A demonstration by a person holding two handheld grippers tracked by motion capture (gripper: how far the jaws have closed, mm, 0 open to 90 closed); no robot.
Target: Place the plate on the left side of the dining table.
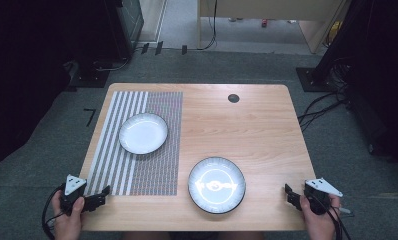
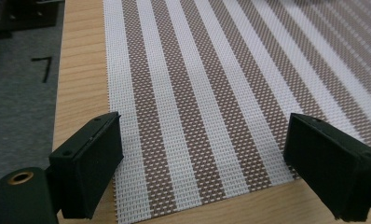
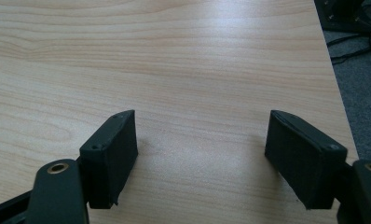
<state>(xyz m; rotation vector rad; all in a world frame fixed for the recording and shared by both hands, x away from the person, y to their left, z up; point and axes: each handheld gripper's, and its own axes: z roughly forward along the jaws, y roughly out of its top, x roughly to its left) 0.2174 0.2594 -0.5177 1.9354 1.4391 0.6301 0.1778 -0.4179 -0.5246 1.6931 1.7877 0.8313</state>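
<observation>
Item one, near-left corner of the counter (image 1: 257,120): the left tool (image 1: 100,196), held in the person's left hand (image 1: 69,212). Its jaws stand wide apart with nothing between them. In the left gripper view we look along the left tool (image 2: 202,163) over the near edge of the striped woven placemat (image 2: 230,88), which lies just ahead of the jaws.

Item two, left half of the counter: the striped placemat (image 1: 147,160), lying flat, its near edge just beside the left tool.

Item three, on the far part of the placemat: a white plate with a dark rim (image 1: 143,133), upright and empty, well apart from the left tool, ahead of it and to its right.

Item four, near centre on bare wood, just right of the placemat: a second dark-rimmed plate (image 1: 217,184), empty, with a glare on its face. It lies between the two tools, nearer the right one but touching neither.

Item five, near-right edge: the right tool (image 1: 290,196), in the right hand (image 1: 319,215), jaws spread and empty. The right gripper view shows the right tool (image 3: 202,154) over bare wood.

We judge the work to be at its start: both tools idle, no plate grasped. The next move likely calls for reaching a plate's rim and closing on its edge.
</observation>
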